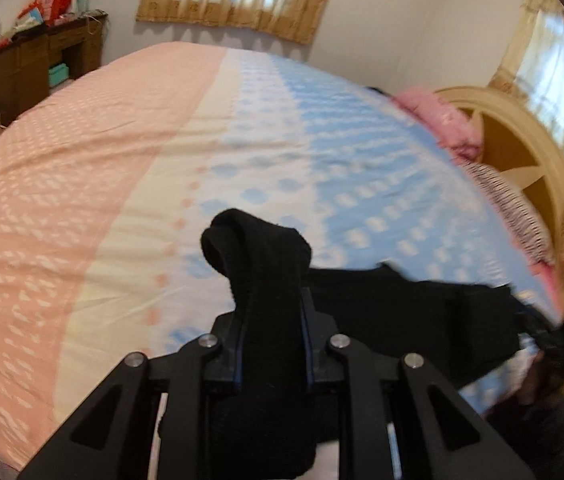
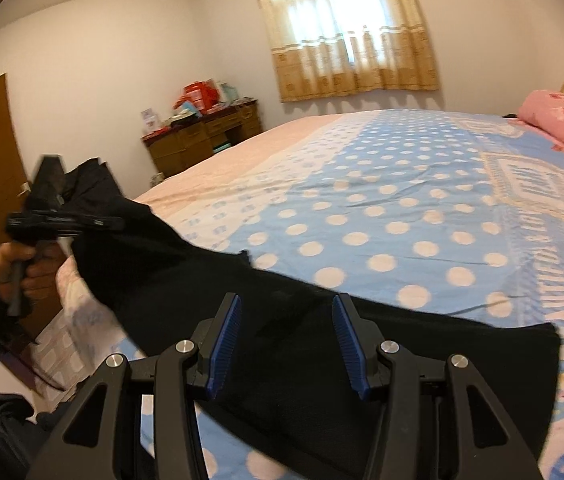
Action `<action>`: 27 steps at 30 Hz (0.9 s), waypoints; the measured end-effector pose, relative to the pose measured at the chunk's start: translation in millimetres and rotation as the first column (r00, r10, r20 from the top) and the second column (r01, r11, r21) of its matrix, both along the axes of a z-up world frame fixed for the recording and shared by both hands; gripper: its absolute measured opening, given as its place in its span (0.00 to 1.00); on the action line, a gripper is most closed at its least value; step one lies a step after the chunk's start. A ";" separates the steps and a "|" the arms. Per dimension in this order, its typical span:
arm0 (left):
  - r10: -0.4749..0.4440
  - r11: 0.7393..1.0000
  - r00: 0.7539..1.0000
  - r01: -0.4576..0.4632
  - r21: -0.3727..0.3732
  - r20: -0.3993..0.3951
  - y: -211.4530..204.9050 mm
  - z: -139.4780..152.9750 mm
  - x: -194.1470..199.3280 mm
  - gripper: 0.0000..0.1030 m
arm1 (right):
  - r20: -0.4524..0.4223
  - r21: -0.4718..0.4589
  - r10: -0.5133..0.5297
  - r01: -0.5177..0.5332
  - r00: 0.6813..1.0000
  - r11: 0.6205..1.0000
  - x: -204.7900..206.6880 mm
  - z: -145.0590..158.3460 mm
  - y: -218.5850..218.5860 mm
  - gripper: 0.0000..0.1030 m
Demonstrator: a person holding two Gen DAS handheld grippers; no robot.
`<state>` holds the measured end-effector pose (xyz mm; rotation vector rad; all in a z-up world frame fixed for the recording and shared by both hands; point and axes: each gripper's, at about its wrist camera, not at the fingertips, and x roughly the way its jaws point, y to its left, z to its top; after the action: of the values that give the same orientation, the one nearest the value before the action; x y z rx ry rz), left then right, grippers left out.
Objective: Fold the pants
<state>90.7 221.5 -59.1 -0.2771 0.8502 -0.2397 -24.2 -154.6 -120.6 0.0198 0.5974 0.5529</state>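
Meanwhile, the left gripper (image 1: 272, 320) clenched a bunched end of the black pants (image 2: 202, 280), lifted above the bed (image 2: 402, 208), while the right gripper (image 2: 286, 344) hung spread apart over the cloth.

Black pants (image 2: 242, 300): soft knit fabric, one end bunched and lifted at left, band stretched diagonally across near edge of bed (image 2: 422, 200), far end lying flat on blue dotted sheet.

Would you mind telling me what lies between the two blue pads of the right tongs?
Only the black pants, lying beneath the open right tongs, ungripped; the right wrist view shows it.
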 end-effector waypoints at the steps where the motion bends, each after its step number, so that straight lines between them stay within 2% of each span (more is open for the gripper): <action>1: -0.020 0.999 1.000 0.020 -0.033 0.009 -6.4 6.3 -0.5 0.20 | 0.002 0.002 -0.014 0.014 1.000 1.000 -0.3 2.2 -3.8 0.48; 5: -0.113 0.986 0.993 0.117 -0.117 0.048 -45.0 34.2 -0.8 0.20 | 0.015 0.028 -0.081 0.081 0.997 0.996 -4.9 14.1 -30.5 0.48; 11: -0.267 0.952 0.959 0.278 -0.126 0.099 -122.9 63.7 9.7 0.20 | 0.034 0.020 -0.167 0.167 0.985 0.986 -18.2 22.5 -67.6 0.48; 16: -0.359 0.922 0.928 0.368 -0.118 0.098 -178.4 73.1 21.3 0.20 | 0.040 0.023 -0.236 0.235 0.971 0.972 -27.2 23.4 -99.0 0.48; 22: -0.466 0.882 0.885 0.466 -0.068 0.010 -255.3 52.5 29.8 0.20 | 0.031 0.076 -0.347 0.344 0.937 0.936 -32.6 15.9 -142.2 0.48; 24: -0.493 0.869 0.869 0.489 -0.082 -0.037 -279.4 37.7 37.8 0.20 | 0.014 0.103 -0.384 0.381 0.923 0.919 -31.6 12.8 -154.7 0.48; 27: -0.506 0.863 0.861 0.503 -0.047 -0.063 -310.3 25.6 40.1 0.20 | -0.010 0.132 -0.428 0.426 0.904 0.895 -29.2 7.1 -172.5 0.49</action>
<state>130.9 -88.8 -33.5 -0.0832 0.9840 -0.7393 -53.4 -327.0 -113.5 0.2653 0.5165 0.1614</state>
